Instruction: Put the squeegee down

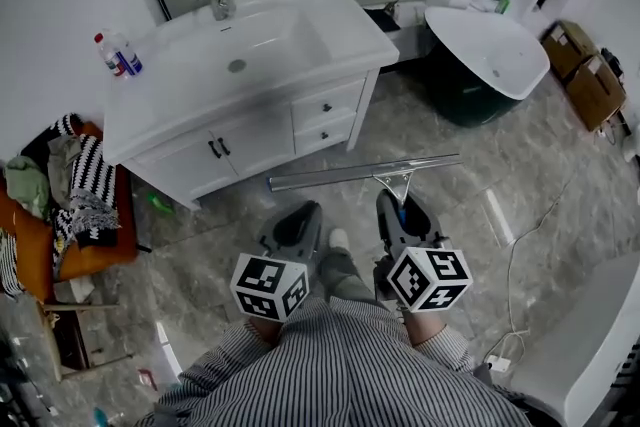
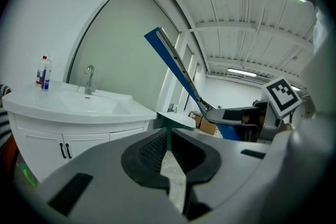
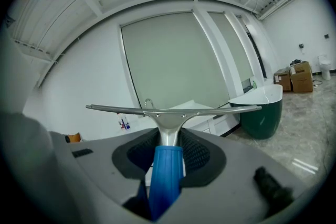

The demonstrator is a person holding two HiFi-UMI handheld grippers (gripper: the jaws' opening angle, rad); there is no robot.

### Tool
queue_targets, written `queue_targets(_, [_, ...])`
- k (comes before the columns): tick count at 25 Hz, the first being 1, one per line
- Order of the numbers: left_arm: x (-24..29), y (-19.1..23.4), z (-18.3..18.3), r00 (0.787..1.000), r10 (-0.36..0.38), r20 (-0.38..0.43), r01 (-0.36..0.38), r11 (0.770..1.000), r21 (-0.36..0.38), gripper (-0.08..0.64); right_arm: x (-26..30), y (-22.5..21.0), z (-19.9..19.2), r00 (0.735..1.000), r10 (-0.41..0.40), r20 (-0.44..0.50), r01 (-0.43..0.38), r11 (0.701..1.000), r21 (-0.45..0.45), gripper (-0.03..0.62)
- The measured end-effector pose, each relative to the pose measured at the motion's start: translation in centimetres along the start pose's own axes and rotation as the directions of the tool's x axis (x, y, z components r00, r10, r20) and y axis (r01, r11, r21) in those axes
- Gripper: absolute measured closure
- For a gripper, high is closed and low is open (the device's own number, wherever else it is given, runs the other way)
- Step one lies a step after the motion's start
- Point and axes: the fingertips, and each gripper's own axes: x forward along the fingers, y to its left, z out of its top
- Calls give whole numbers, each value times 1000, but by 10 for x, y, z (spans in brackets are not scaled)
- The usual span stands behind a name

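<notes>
The squeegee (image 1: 365,172) is in the middle of the frame, up over the floor (image 1: 470,235). The right gripper (image 1: 398,205) is clamped on its blue handle. The left gripper (image 1: 298,220) is closed on nothing. The squeegee is not down yet. Next, I think, it must go low onto a flat spot, and then the right gripper lets go.

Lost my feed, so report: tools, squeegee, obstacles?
Left tool shut, empty. Right tool shut on squeegee handle, blade level, not yet down. Vanity cabinet just ahead.

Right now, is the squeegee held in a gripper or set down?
Held. The squeegee has its blue handle clamped in the right gripper, its blade bar crosswise in the air above the floor.
</notes>
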Motion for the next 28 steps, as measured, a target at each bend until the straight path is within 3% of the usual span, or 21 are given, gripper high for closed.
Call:
queue_targets(19, [192,71,101,995,79,60,-82,996,39,528,189,-83,110,995,103,17,-102,994,-39,471])
queue_targets(28, [266,89,117,995,92,36,-93,995,28,528,251,-123,131,993,118,-11,-118,992,-36,471])
